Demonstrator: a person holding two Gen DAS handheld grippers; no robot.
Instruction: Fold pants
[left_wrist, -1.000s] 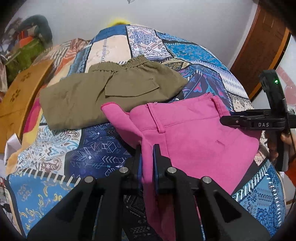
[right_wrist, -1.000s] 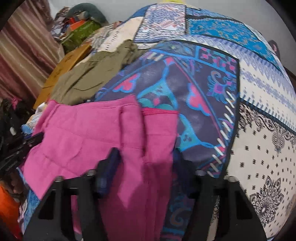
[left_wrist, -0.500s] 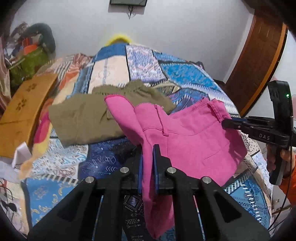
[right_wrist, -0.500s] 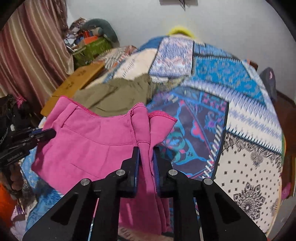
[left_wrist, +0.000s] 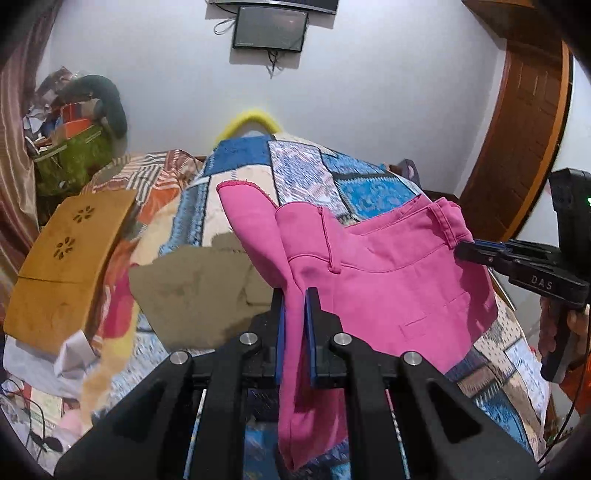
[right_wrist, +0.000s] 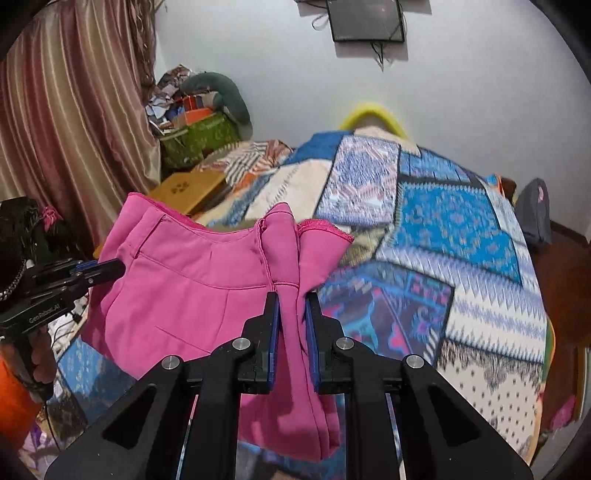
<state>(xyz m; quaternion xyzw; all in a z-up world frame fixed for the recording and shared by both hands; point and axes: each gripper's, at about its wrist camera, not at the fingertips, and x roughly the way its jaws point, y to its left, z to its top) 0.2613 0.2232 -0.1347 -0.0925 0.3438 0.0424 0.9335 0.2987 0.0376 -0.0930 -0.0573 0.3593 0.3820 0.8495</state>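
Bright pink pants (left_wrist: 388, 280) hang in the air above the bed, stretched between both grippers. My left gripper (left_wrist: 294, 299) is shut on a bunched fold near one end of the waistband. A pink flap stands up behind it. In the right wrist view my right gripper (right_wrist: 291, 301) is shut on the other end of the pink pants (right_wrist: 184, 280). Each view shows the other gripper clamped on the far edge: the right gripper (left_wrist: 460, 251) and the left gripper (right_wrist: 120, 268). The lower cloth dangles below the jaws.
Folded olive pants (left_wrist: 192, 291) lie on the patchwork bedspread (left_wrist: 369, 184) behind the pink ones. A wooden board (left_wrist: 62, 258) and a cluttered pile with a green bag (left_wrist: 70, 158) sit at the left. A curtain (right_wrist: 55, 129) hangs left, with a wooden door (left_wrist: 517, 147) at the right.
Both grippers rose and tilted up, lifting the pink pants off the bedspread. The right gripper's jaws, apart a second ago, closed on the fabric.
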